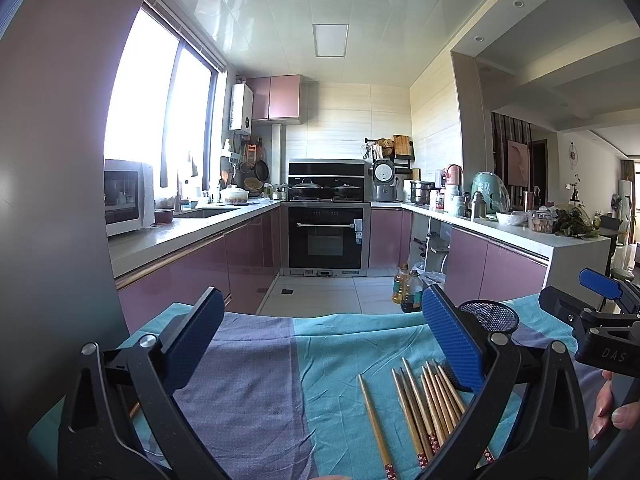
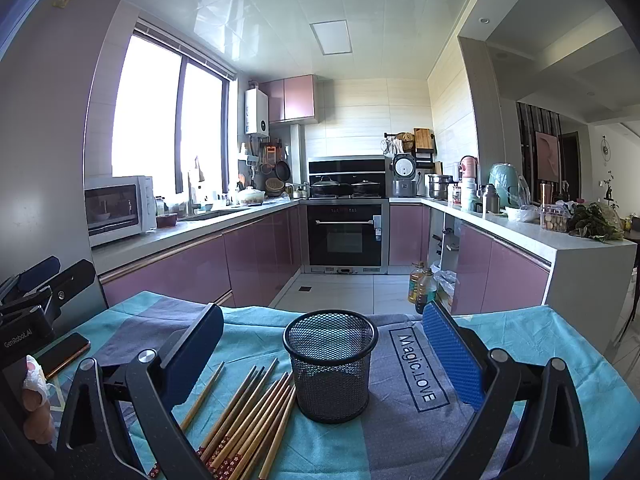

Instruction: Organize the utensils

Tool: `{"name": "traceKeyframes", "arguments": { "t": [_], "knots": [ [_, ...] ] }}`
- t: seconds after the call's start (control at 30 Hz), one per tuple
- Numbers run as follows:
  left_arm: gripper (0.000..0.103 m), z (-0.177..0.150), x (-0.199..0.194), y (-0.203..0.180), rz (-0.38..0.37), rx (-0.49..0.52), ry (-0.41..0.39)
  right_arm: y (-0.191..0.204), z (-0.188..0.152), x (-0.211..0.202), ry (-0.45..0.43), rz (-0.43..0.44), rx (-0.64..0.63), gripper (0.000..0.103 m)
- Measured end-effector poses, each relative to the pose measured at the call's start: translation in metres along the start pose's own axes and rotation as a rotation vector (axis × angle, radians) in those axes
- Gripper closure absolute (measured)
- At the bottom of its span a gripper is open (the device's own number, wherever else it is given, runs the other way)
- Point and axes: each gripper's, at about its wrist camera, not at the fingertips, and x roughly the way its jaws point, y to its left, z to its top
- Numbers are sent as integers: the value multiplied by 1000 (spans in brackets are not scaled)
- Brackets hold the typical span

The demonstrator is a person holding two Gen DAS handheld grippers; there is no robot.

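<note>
Chopsticks lie loose on the tablecloth, a fanned bundle of wooden sticks with red flower-patterned ends pointing toward the cameras. One stick lies slightly apart on the left of the bundle. Bundle tips just beside the base of the black mesh cup, on its left; whether they touch it, cannot tell.

Mesh cup stands upright on the grey-blue band of the cloth, nothing visible inside.

Right gripper: jaws spread wide, holding nothing. Cup sits between the two fingers in this view, roughly centred. Chopsticks lie under and just inside the left finger, lower left of the frame. Printed label "Magic.LOVE" on the cloth, between cup and right finger.

Left gripper: jaws also wide apart, empty. In the left wrist view the chopsticks sit low and right, running partly beneath the right finger; single stick apart to the left of the rest. Mesh cup shows only as a rim behind that finger.

Phone lies flat on the cloth at far left of the right wrist view. Fingers of a hand visible at the right edge of the left wrist view.
</note>
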Motion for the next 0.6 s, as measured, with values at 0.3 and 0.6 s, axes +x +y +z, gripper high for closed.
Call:
{"name": "traceKeyframes", "arguments": {
  "t": [0.3, 0.6],
  "knots": [
    [6, 0, 1, 0, -4, 0, 2, -2, 0, 1, 4, 0, 4, 6],
    [6, 0, 3, 0, -6, 0, 3, -4, 0, 0, 5, 3, 6, 6]
  ]
}}
